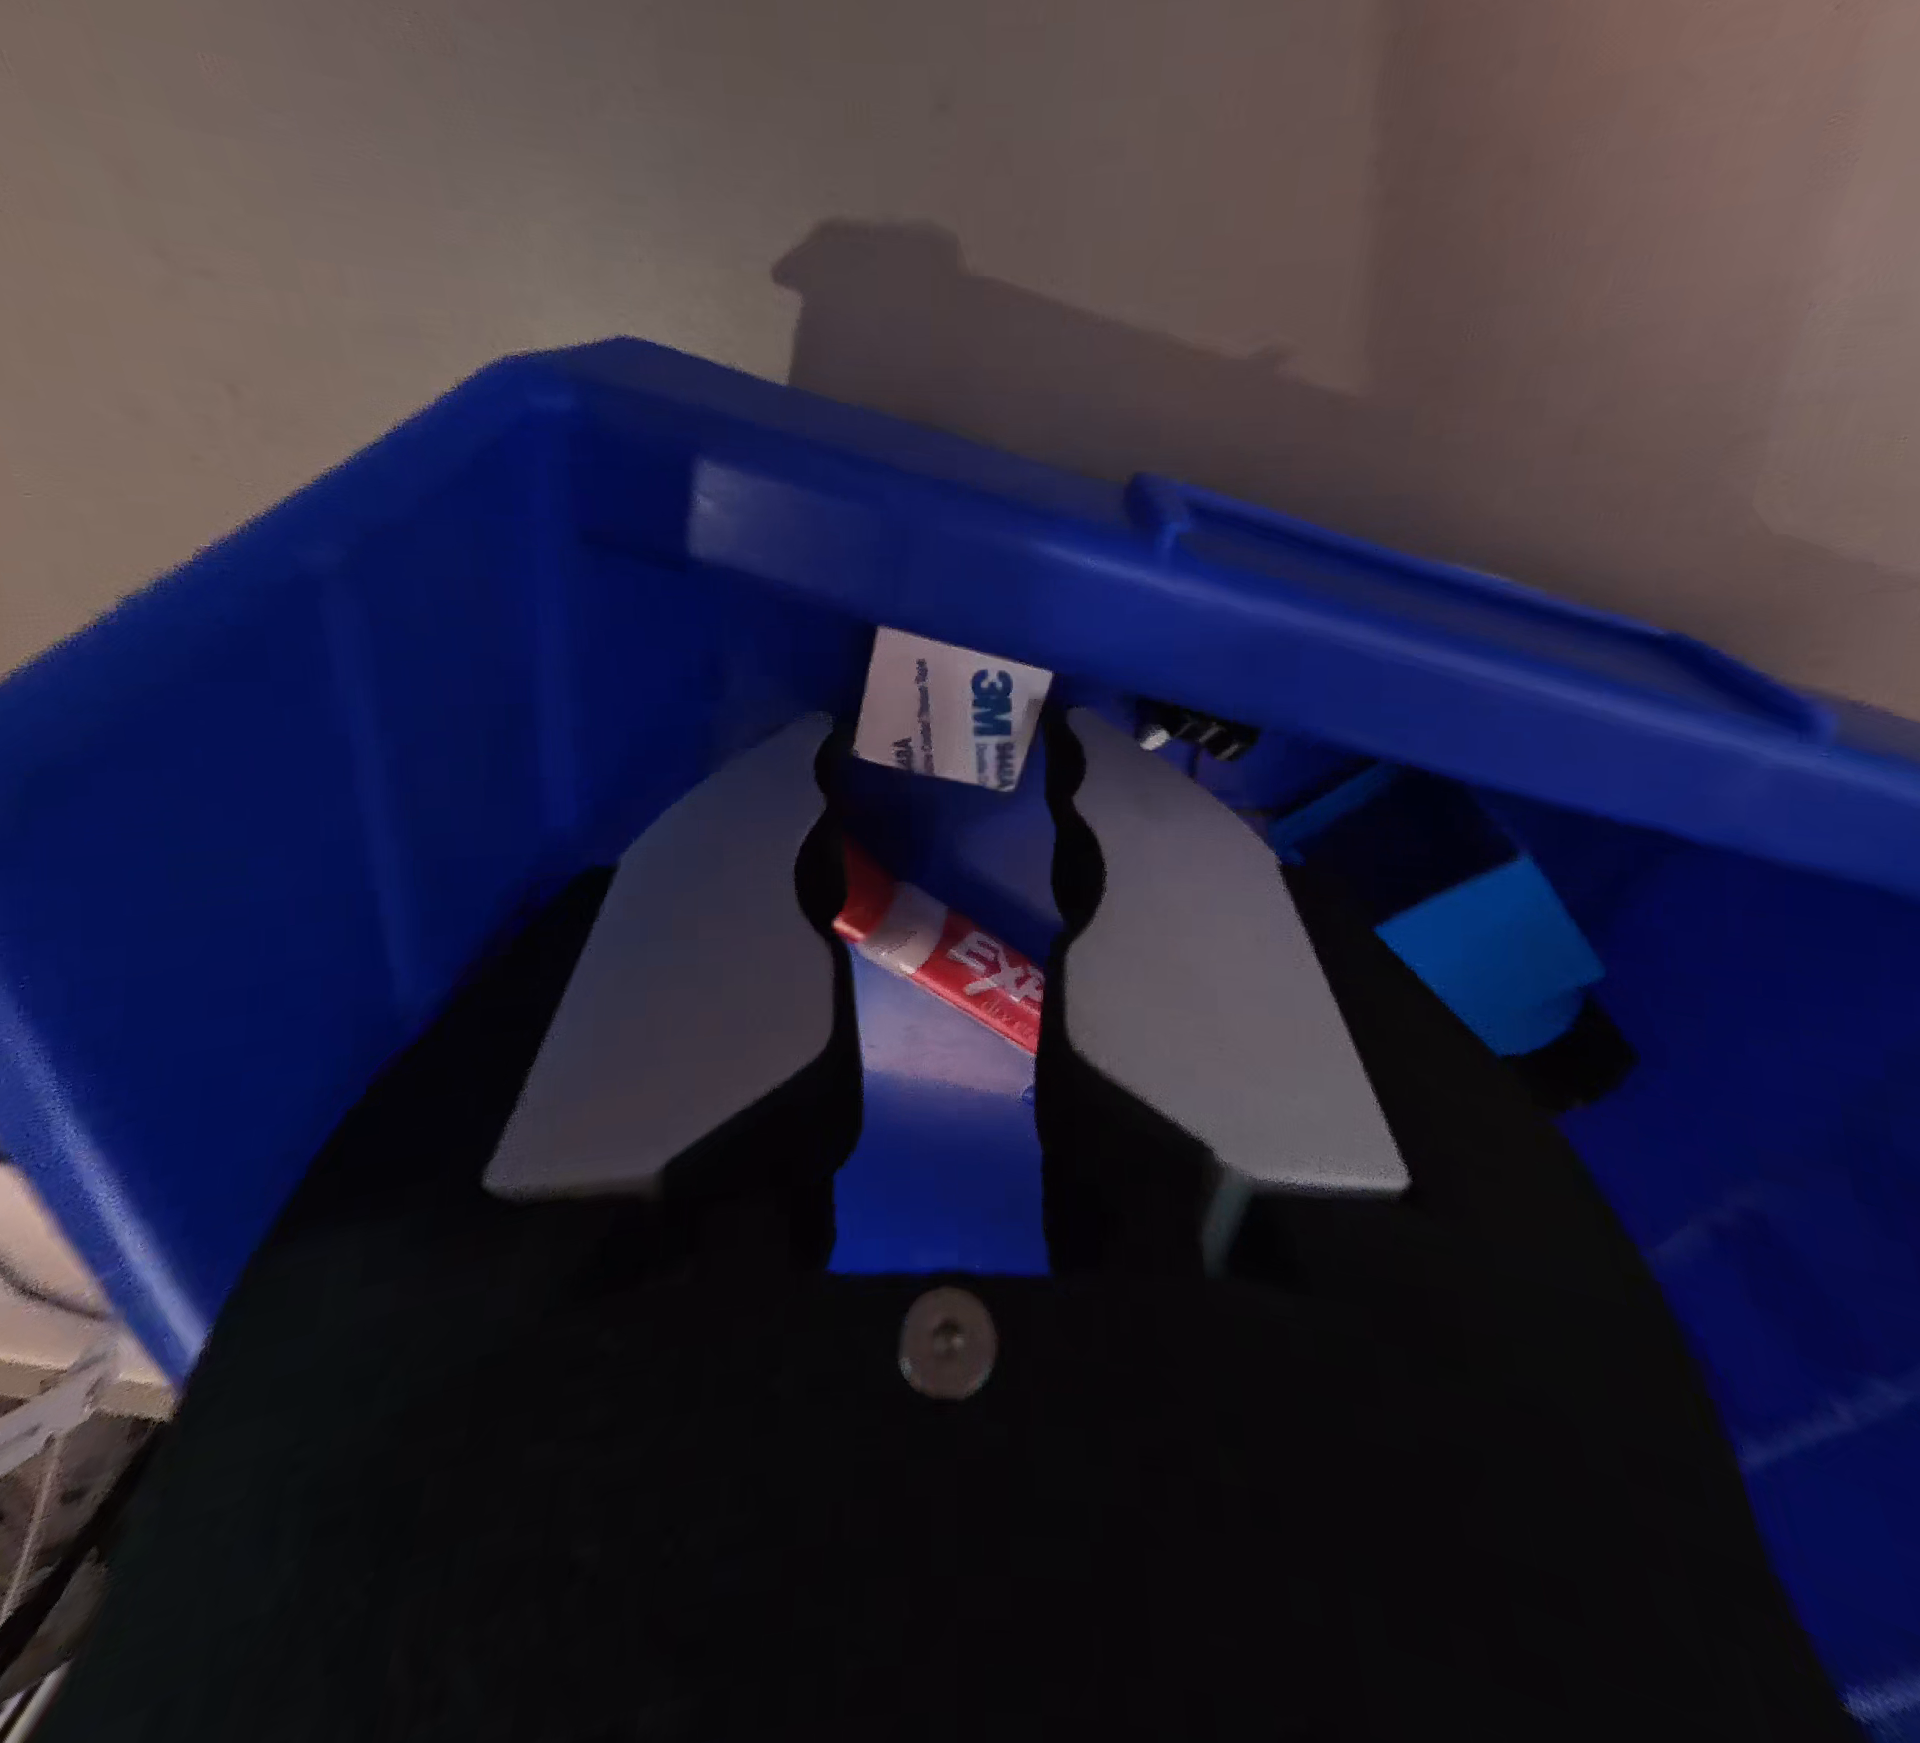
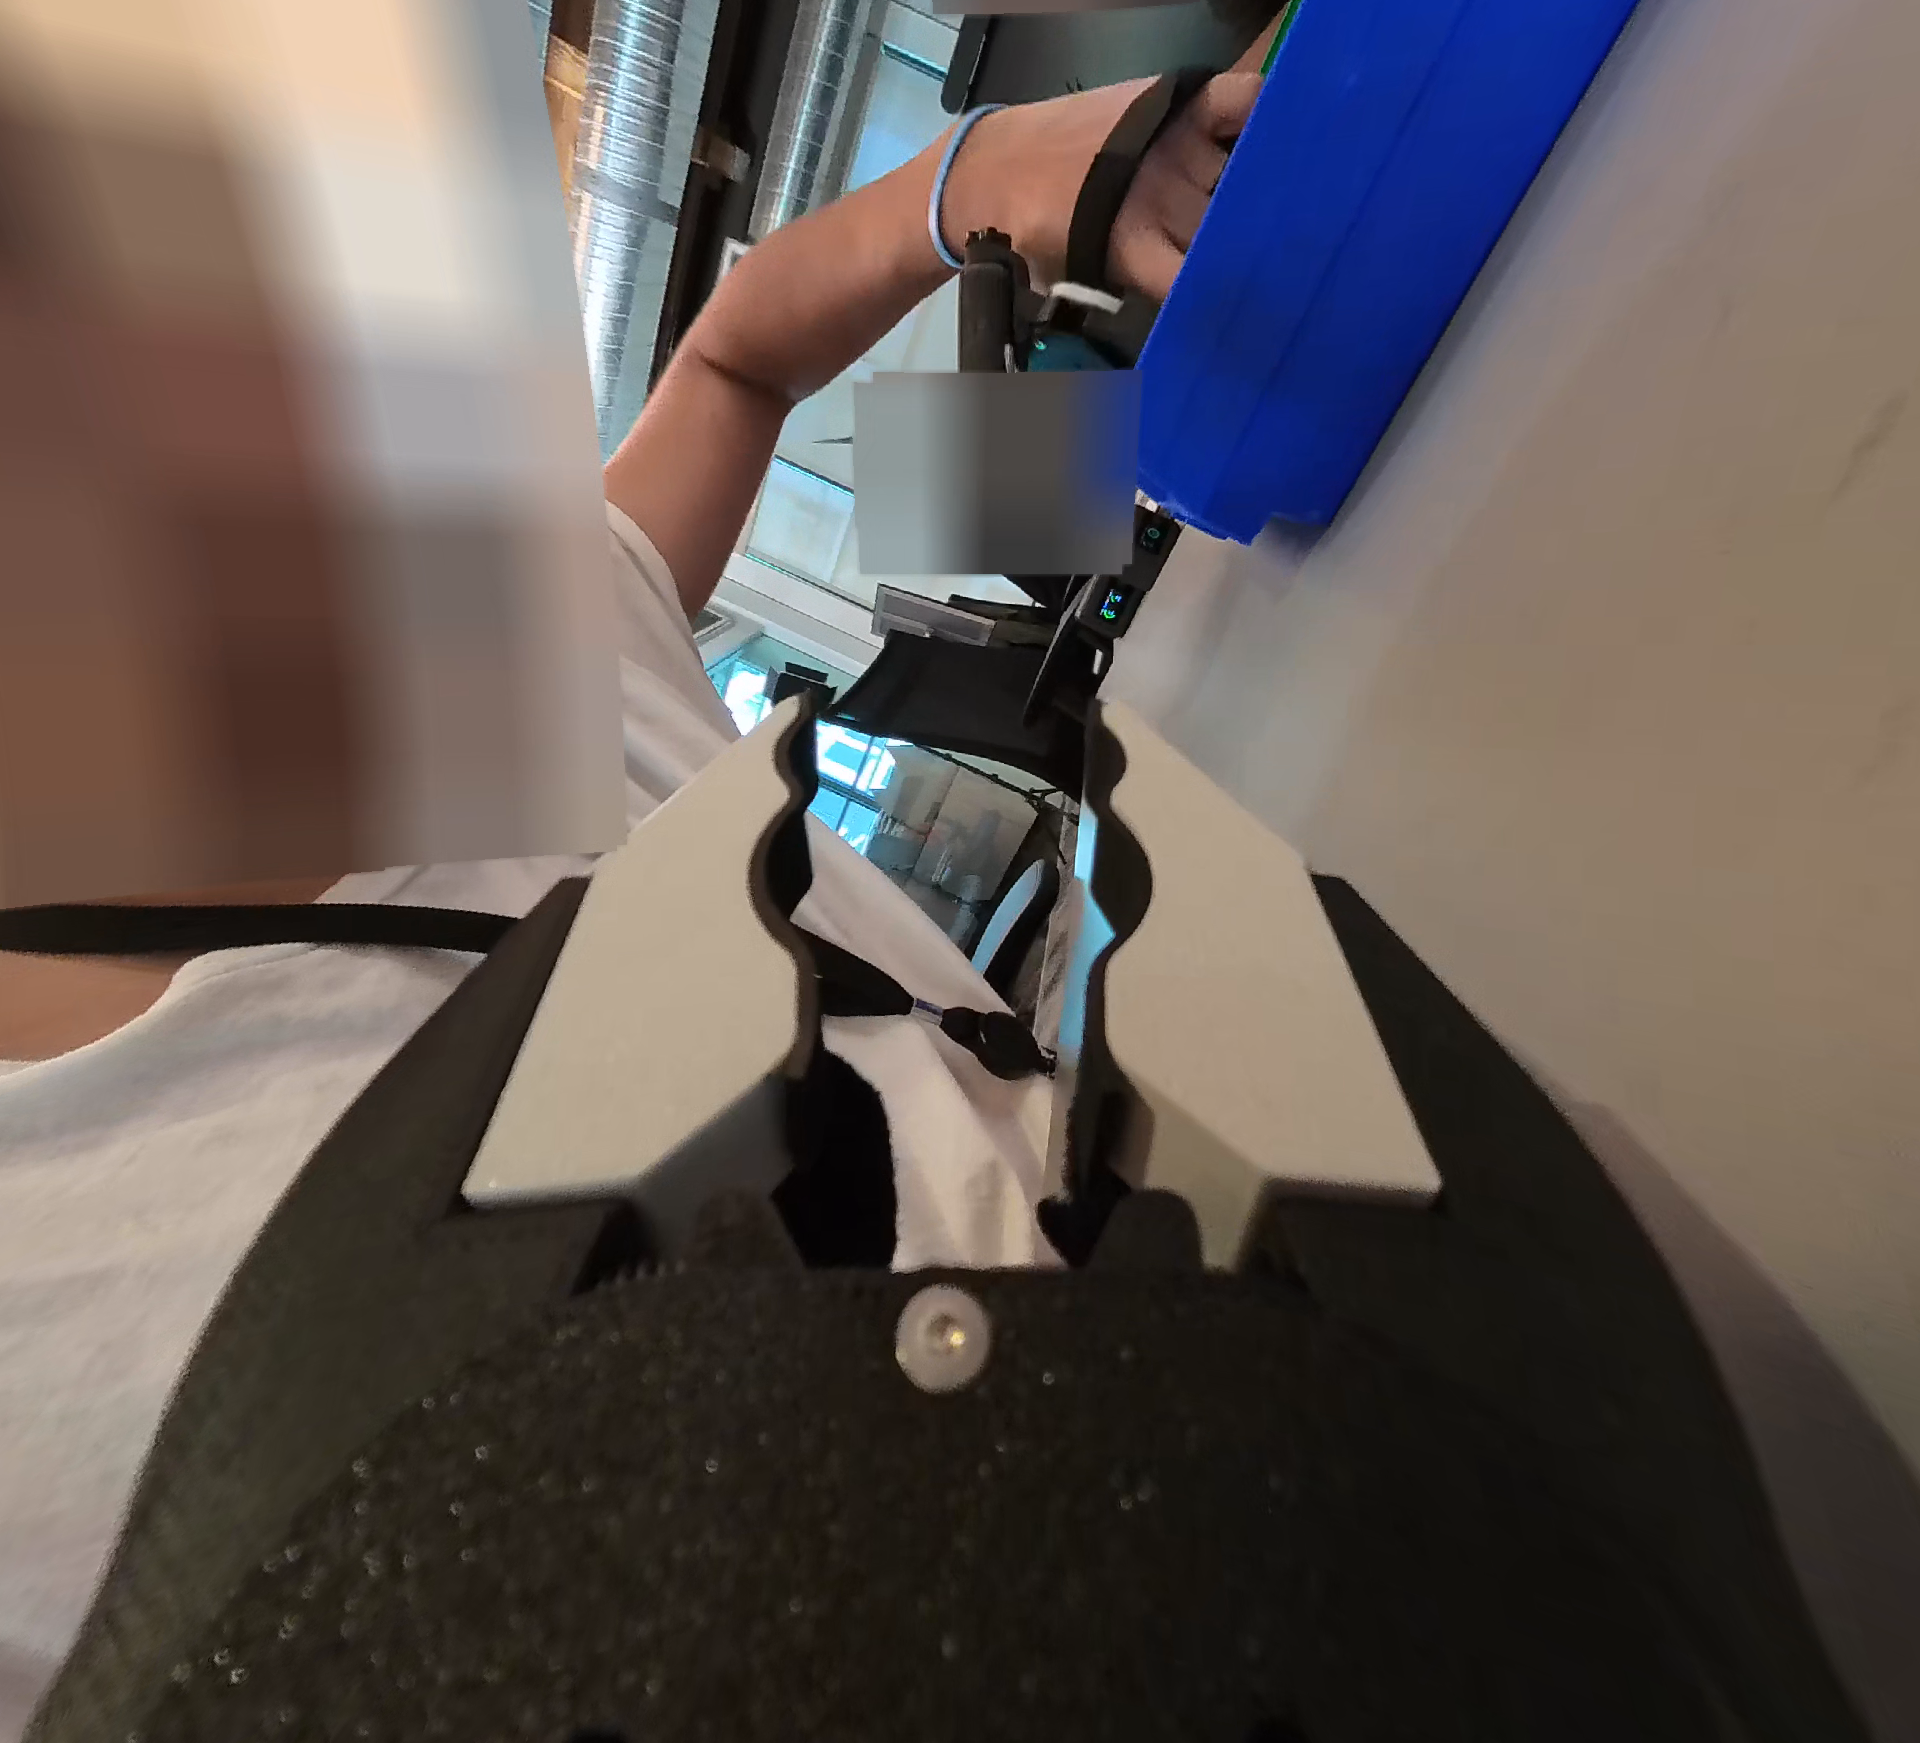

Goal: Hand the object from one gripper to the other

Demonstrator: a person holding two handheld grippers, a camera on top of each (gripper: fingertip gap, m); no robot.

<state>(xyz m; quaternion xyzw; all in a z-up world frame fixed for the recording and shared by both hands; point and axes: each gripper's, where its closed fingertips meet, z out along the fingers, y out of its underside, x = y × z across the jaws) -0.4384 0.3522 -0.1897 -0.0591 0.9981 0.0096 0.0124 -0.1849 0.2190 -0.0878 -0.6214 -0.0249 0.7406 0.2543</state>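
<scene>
the red marker (image 1: 940, 950) lay slanted on the floor of the blue bin (image 1: 312, 758), and in the left wrist view i saw it through the gap of my left tongs (image 1: 940, 758), lower than the tips and not touched by either finger. those tongs were released, with clear space between the wavy inner edges and nothing in them. just past the tips a white paper strip (image 1: 951, 717) leaned on the bin's far wall. to the right of the right finger lay a light blue block with a black end (image 1: 1496, 976), near the bin's wall. behind the bin a pale wall (image 1: 520, 83) rose with a shadow on it.

my right tongs (image 2: 945, 737) were also released and empty, held well outside the bin, pointing towards the person's white shirt (image 2: 208, 1122). from there i saw the bin's outer side (image 2: 1403, 187) on the grey bench (image 2: 1662, 758), and a hand (image 2: 1132, 166) with a blue wristband reaching over its edge. i could not see the marker in that view.
</scene>
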